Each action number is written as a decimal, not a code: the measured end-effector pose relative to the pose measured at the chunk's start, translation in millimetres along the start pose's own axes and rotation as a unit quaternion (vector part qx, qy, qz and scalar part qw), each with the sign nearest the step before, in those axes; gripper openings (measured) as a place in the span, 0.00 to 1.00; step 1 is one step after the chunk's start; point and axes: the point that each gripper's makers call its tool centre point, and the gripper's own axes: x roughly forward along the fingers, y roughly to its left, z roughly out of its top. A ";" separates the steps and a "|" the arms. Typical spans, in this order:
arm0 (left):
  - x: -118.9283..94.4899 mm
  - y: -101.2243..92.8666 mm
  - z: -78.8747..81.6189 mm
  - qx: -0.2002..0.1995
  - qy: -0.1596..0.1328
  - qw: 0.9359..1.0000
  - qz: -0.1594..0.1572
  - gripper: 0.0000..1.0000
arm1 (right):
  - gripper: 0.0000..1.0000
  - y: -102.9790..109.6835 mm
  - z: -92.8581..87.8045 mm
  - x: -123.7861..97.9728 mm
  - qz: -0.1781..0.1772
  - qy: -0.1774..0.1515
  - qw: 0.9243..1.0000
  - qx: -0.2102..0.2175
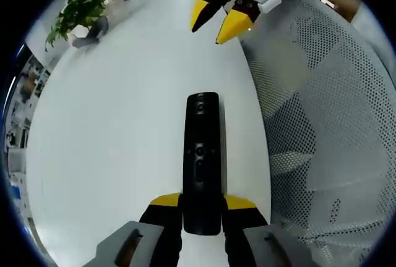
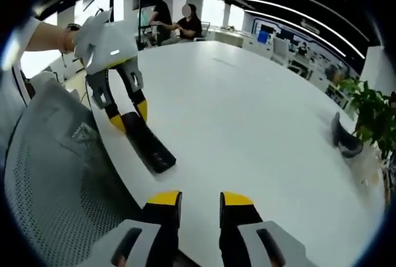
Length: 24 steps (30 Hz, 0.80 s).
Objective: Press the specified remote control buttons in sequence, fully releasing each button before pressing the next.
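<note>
The black remote (image 1: pixel 202 162) lies lengthwise over the white tabletop (image 1: pixel 124 125), near its edge, its near end pinched between the yellow-tipped jaws of the left hand-held gripper (image 1: pixel 202 202); the right gripper view shows the same remote (image 2: pixel 147 141) sticking out from that gripper (image 2: pixel 129 117), and whether its far end touches the tabletop (image 2: pixel 247 112) I cannot tell. The right hand-held gripper (image 2: pixel 201 199) hovers apart from the remote, jaws spread a little with nothing between them; in the left gripper view it (image 1: pixel 221 23) appears beyond the remote. A mesh chair (image 1: pixel 322 112) stands just beside the tabletop. A potted plant (image 2: pixel 371 109) and a dark object (image 2: pixel 343 136) sit far across it.
</note>
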 end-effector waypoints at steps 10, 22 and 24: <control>-0.7 -11.9 1.0 -0.010 -0.018 1.000 0.004 0.24 | 0.19 2.8 0.2 -1.1 0.009 0.002 1.000 -0.007; -3.3 -10.9 1.0 -0.005 -0.066 0.998 -0.008 0.25 | 0.19 2.7 3.5 -2.9 0.011 -0.008 1.000 -0.001; -3.4 -11.1 0.8 -0.003 -0.075 0.997 -0.009 0.26 | 0.19 2.1 3.9 -2.9 0.011 -0.010 1.000 0.002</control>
